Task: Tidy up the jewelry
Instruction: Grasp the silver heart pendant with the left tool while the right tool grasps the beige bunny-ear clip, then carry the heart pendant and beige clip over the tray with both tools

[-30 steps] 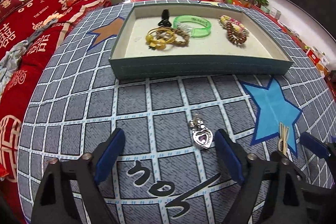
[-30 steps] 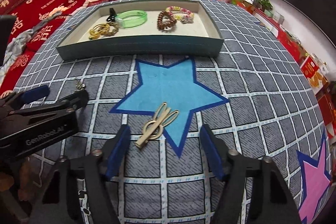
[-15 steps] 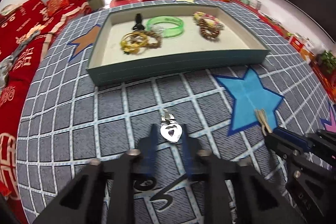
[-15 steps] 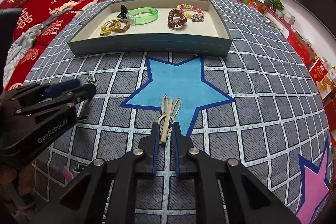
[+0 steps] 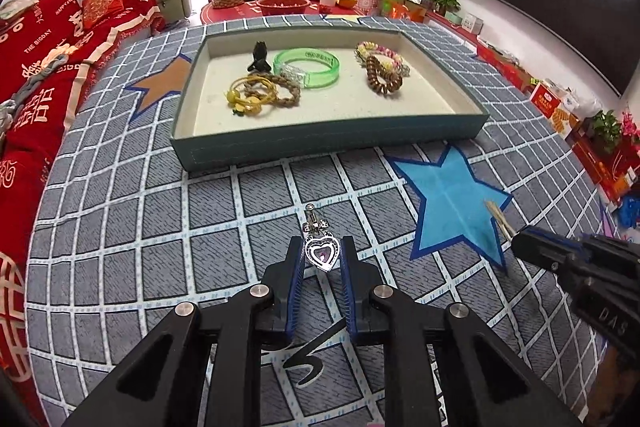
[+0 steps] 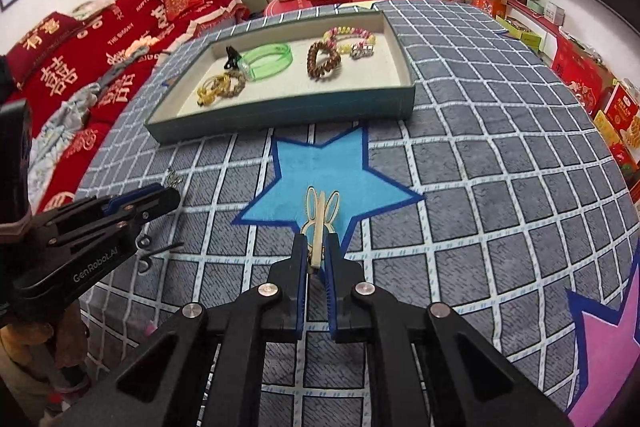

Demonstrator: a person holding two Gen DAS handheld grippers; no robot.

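Left wrist view: the left gripper (image 5: 321,259) was seen low over the grid-patterned cloth (image 5: 120,227), its blue pads pinched on the sides of a silver heart pendant (image 5: 322,253). The pendant's purple centre faced the camera, and its clasp end pointed forward toward the tray (image 5: 320,147). Whether the pendant was raised off the cloth could not be told.

The tray was noted ahead of the gripper, teal-walled with a pale lining. Inside it were recorded a black clip (image 5: 259,57), a green bangle (image 5: 307,67), a yellow bead bracelet (image 5: 250,95) overlapping a braided tan one (image 5: 288,89), a brown spiral hair tie (image 5: 383,77), and a pink-and-yellow bracelet (image 5: 380,50) just behind it.

Right wrist view: the right gripper (image 6: 316,257) was seen pressed onto a cream rabbit-ear hair clip (image 6: 320,213), the clip's narrow end held between the pads and its looped ears projecting forward. The clip sat over the lower point of a blue star (image 6: 328,171) printed on the cloth. Contact with the cloth could not be judged.

The left gripper was visible at the left edge of this view, near the right one but apart from it. The tray lay beyond the star. A pink star (image 6: 608,347) was noted at the lower right of the cloth, and a red sofa (image 6: 80,67) beside the table.
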